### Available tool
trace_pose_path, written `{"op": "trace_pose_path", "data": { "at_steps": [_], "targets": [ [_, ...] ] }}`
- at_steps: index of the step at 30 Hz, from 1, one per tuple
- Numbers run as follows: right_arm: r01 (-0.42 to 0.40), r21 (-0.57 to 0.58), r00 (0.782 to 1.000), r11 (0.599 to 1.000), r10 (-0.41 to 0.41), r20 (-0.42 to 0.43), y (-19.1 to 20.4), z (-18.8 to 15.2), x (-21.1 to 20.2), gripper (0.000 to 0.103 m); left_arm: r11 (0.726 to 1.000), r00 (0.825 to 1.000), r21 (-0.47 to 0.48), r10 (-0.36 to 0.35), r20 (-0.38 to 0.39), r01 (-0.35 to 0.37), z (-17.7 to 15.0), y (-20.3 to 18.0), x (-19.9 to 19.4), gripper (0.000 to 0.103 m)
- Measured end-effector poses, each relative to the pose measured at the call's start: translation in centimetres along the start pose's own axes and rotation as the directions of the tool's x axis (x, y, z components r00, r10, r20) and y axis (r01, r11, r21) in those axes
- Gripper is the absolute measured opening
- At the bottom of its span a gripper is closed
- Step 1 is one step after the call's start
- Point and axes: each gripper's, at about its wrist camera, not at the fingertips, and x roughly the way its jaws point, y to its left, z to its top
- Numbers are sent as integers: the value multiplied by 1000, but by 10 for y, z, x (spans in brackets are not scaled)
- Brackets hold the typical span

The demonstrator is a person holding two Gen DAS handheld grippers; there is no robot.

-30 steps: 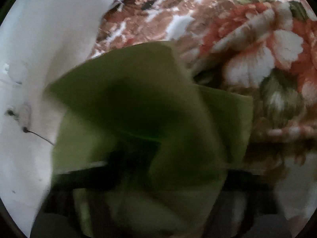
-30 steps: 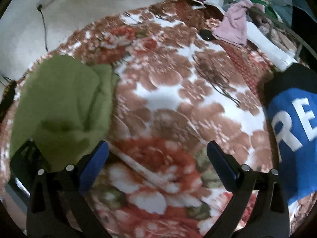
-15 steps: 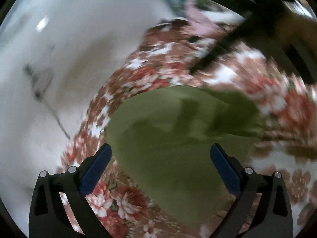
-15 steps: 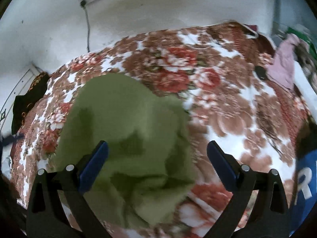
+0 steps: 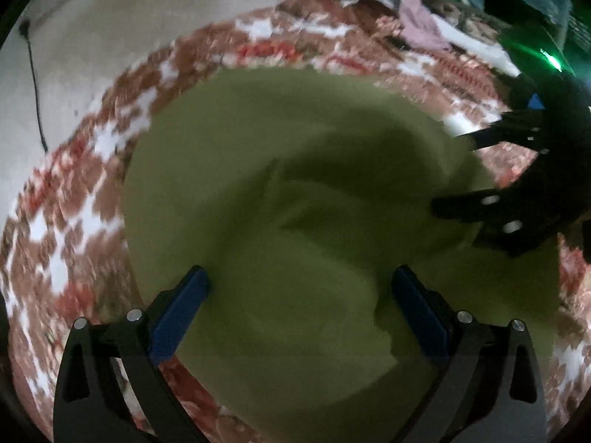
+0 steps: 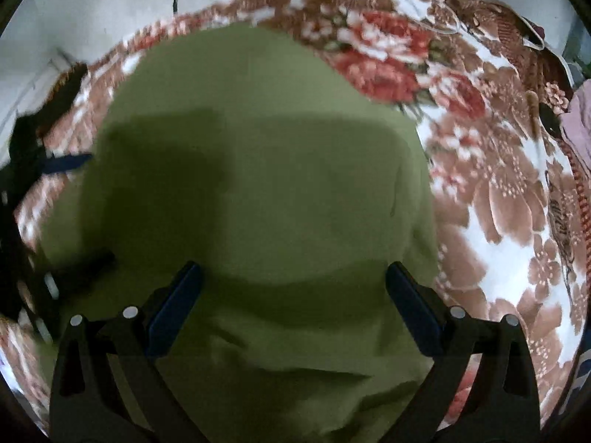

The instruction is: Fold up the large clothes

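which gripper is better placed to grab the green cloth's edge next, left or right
Probably right: the right gripper, open, hangs over the green cloth near its right-hand edge. The left gripper, also open, faces mid-cloth.

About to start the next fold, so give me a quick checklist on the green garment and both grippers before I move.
1. Left gripper open: ok, jaws spread, nothing held.
2. Right gripper open: ok, jaws spread, nothing held.
3. Green garment lying on the floral blanket: ok.
4. Garment spread flat: not ok, folds and ridges show near the middle.
5. Grippers clear of each other: ok, they sit at opposite sides of the garment.
6. Edge or corner to grab: cannot tell, the views are blurred and shadowed.
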Motion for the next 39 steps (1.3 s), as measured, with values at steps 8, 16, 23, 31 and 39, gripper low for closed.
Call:
{"op": "trace_pose_path", "data": {
  "at_steps": [8, 16, 23, 31, 39],
  "targets": [
    [-83, 111, 994, 990, 90, -57, -52, -56, 5, 98, 988, 997, -144, -52, -50, 45, -22, 41, -16, 99],
    [-244, 311, 966, 919, 258, -4, -91, -56, -39, 98, 716, 929, -601, -342, 142, 355, -68, 107, -59, 98],
    [-323, 389, 923, 863, 378, -70, -95, -53, -1, 98, 566, 854, -691, -500, 144, 449, -99, 93, -10, 98],
    [-369, 372, 894, 852, 434, -109, -74, -44, 18, 98, 413, 750, -726, -627, 210, 549, -104, 70, 42, 99],
    [-406, 297, 867, 864, 467, -175, -43, -31, 36, 88, 406, 709, -695, -673, 213, 594, -93, 53, 62, 95]
  ]
}}
